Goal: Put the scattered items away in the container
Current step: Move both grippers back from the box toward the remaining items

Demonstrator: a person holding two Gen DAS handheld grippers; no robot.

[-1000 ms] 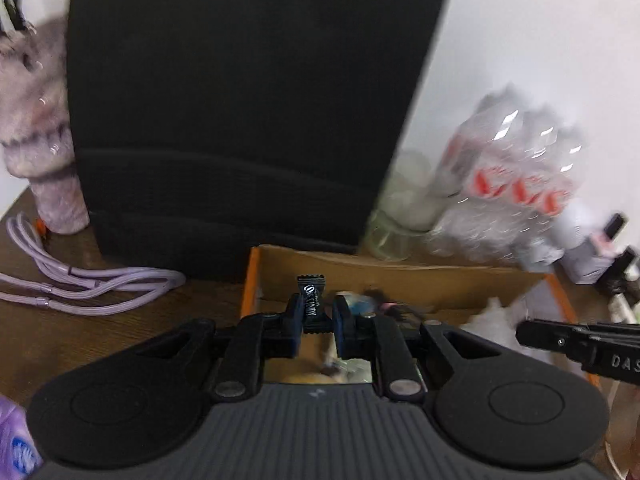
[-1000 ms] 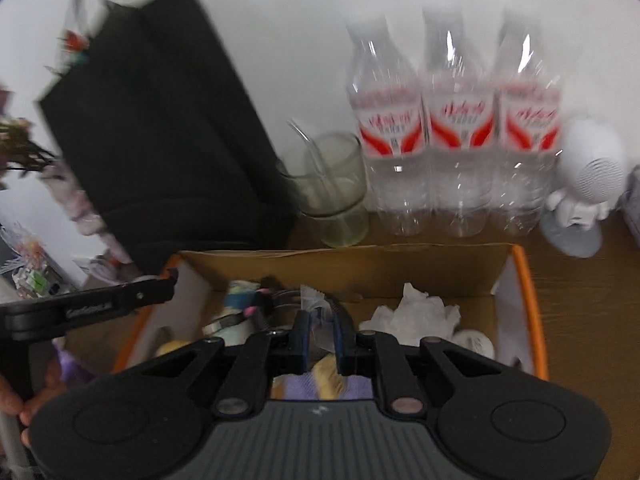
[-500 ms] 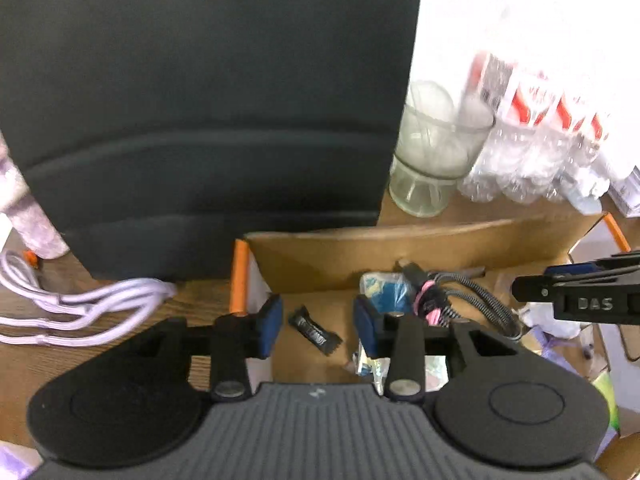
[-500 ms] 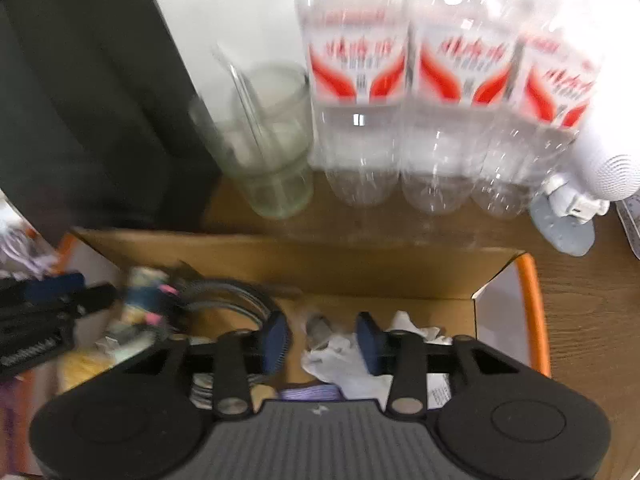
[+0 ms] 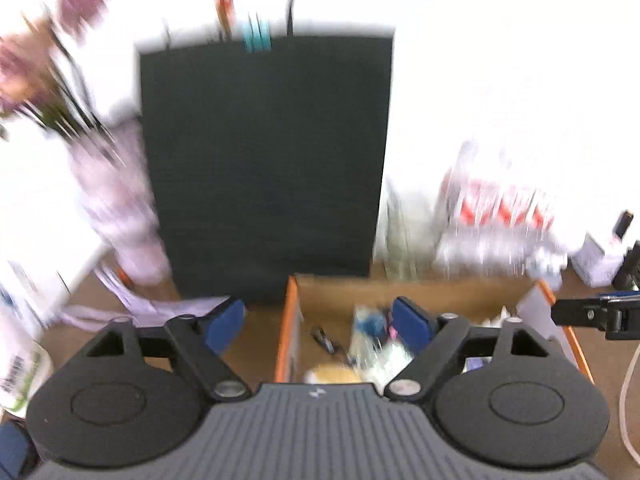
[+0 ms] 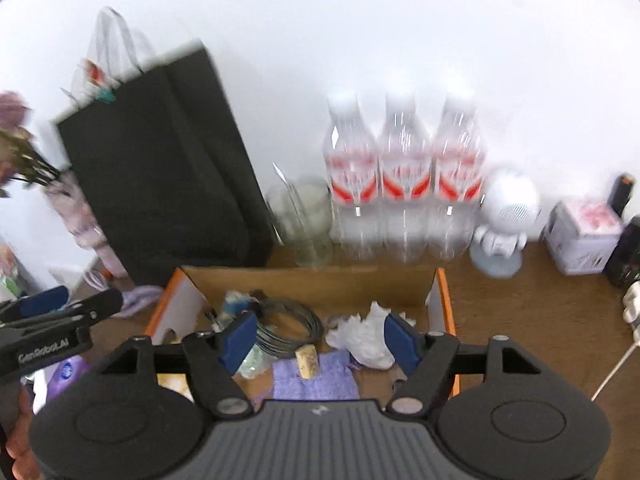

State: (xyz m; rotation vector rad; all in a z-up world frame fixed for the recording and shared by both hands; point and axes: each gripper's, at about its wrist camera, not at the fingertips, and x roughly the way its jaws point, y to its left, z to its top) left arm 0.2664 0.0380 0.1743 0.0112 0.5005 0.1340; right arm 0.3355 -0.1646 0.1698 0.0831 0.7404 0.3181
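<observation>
Container: an open cardboard box [image 6: 308,280] with orange-edged flaps is sitting low in the centre of the right wrist frame, its long axis running left to right across the wooden table [image 6: 540,300]; in the left wrist frame it is lying lower right.
Contents: a coiled grey cable [image 6: 288,324] is resting at the box's left-centre; crumpled white tissue [image 6: 360,332] is lying to its right; a flat lilac knitted cloth [image 6: 316,376] is spreading at the lower middle, with a small cork-like stub [image 6: 307,362] standing upright on it.
Dark wrapper: a slim black sachet [image 5: 325,340], blurred, is lying inside the box near its left wall, its length slanting from upper left to lower right.
Left gripper [image 5: 318,320]: its jaws have just been opening and are standing spread wide, nothing between the blue pads.
Right gripper [image 6: 320,340]: its jaws have just been opening too and are gaping over the box, gripping nothing.
Backdrop: a matte black paper bag [image 6: 160,168] is standing upper left; three clear plastic bottles [image 6: 404,184] with red labels are lining up at centre right beside a glass tumbler [image 6: 304,220].
</observation>
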